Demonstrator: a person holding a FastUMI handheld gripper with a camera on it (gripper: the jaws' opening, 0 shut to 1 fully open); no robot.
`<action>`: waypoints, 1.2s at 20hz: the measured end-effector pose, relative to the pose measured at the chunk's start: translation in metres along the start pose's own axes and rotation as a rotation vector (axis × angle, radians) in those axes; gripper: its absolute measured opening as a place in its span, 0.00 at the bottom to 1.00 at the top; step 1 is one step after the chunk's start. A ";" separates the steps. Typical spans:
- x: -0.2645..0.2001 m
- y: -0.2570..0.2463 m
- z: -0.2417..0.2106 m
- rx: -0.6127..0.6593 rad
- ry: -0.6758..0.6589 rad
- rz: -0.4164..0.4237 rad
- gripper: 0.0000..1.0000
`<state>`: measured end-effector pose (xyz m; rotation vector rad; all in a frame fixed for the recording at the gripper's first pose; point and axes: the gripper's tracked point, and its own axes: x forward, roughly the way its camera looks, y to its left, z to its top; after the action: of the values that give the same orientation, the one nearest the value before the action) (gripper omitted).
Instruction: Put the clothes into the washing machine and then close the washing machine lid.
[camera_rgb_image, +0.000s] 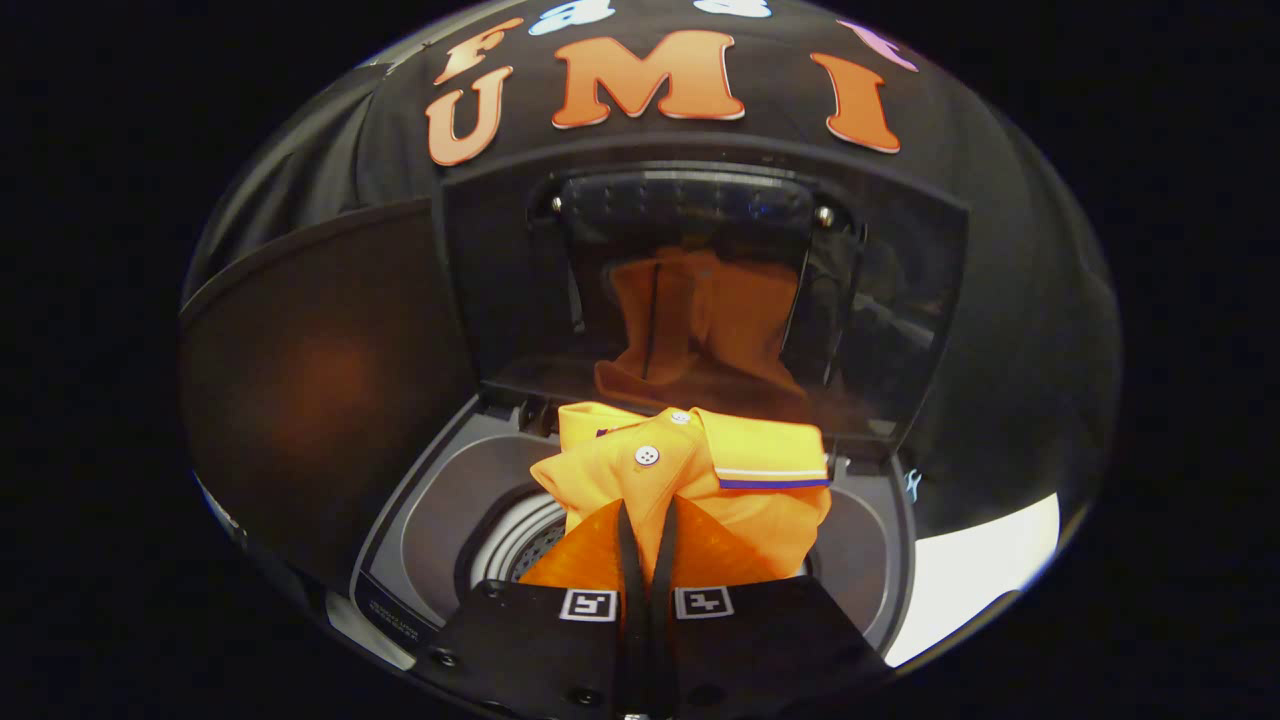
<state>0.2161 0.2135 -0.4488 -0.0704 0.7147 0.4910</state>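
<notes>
An orange polo shirt (690, 470) with a white button and a striped collar hangs bunched from my gripper (648, 520). Both black fingers press together on its fabric, so the gripper is shut on it. The shirt hangs directly over the round drum opening (520, 540) of the top-loading washing machine (430, 500). The machine's dark glass lid (700, 290) stands upright beyond the shirt and mirrors the orange cloth. The shirt hides most of the drum.
The grey top deck of the machine (870, 540) rings the opening. A dark rounded panel (320, 390) stands to the left of the machine. A bright white patch of surface (980, 570) lies to the right of it.
</notes>
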 end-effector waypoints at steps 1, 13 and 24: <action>0.007 0.004 -0.007 0.012 0.017 0.008 0.08; 0.035 0.012 -0.099 0.130 0.398 0.002 0.08; 0.033 0.007 -0.093 0.128 0.379 -0.050 0.99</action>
<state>0.1772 0.2116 -0.5402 -0.0615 1.1113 0.3861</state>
